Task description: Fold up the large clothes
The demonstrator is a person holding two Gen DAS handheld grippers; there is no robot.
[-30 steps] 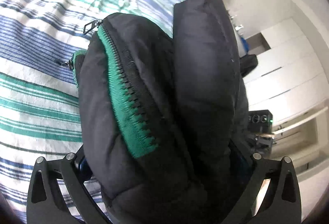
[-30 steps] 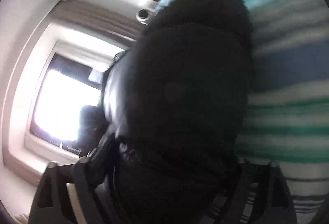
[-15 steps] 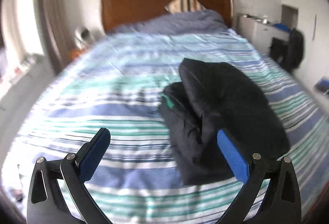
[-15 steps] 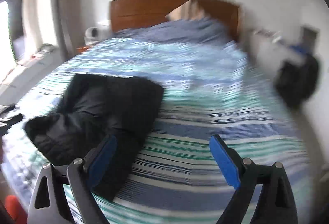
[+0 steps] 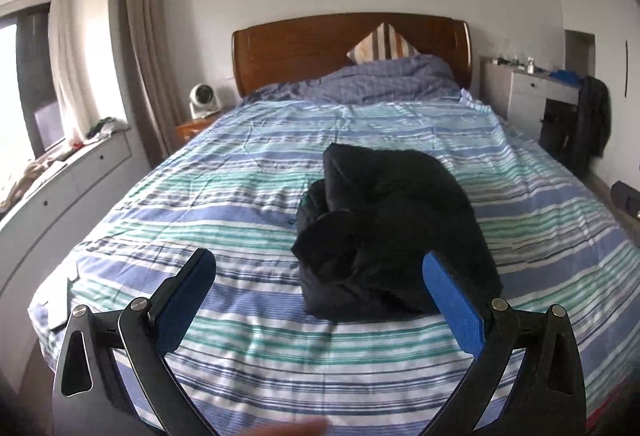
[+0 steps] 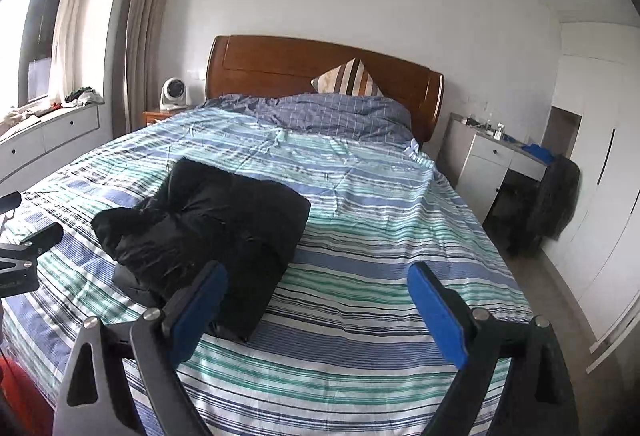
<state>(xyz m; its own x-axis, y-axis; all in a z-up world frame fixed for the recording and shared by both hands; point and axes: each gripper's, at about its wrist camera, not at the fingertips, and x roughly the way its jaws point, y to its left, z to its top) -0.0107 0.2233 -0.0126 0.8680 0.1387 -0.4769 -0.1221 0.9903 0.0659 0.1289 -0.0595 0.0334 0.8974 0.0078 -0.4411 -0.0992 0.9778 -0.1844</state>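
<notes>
Both the left gripper [image 5: 316, 276] and right gripper [image 6: 316, 290] hang wide open above the bed [image 5: 208, 196], holding nothing, while the folded black jacket [image 5: 392, 228], puffy and unpinned, could spring loose.

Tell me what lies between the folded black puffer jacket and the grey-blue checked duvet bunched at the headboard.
Only bare striped bedspread between the black puffer jacket and the checked duvet; both wrist views show it.

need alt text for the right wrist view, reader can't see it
A folded black puffer jacket lies on a blue and green striped bedspread, left of the open, empty right gripper. Behind stand a wooden headboard and striped pillow.
</notes>
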